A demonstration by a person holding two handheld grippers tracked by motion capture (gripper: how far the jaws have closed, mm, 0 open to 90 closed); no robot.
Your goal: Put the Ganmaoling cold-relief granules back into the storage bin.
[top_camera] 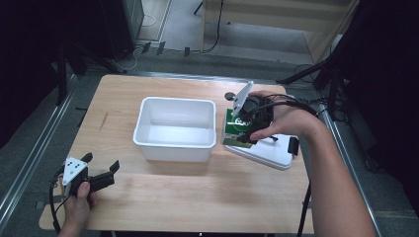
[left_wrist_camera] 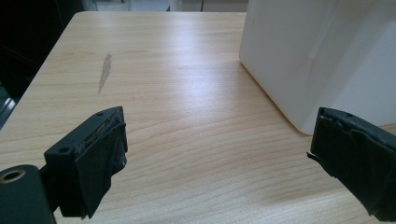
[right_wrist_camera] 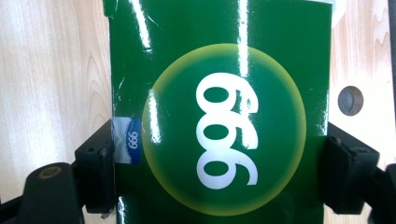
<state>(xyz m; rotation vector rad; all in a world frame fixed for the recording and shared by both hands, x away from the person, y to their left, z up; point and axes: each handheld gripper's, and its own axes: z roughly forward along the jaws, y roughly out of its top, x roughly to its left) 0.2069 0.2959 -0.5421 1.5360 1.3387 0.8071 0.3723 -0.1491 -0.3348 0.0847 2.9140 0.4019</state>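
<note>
The right gripper [top_camera: 245, 129] clamps a green box [right_wrist_camera: 219, 116] near the table's right edge; its glossy sides may slip. The left gripper [left_wrist_camera: 219, 158] rests wide open near the front left corner.

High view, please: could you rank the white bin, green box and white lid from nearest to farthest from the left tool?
From the left tool:
1. White bin, table centre.
2. Green box, right of the bin, in the right tool.
3. White lid, far right, under the box.
</note>
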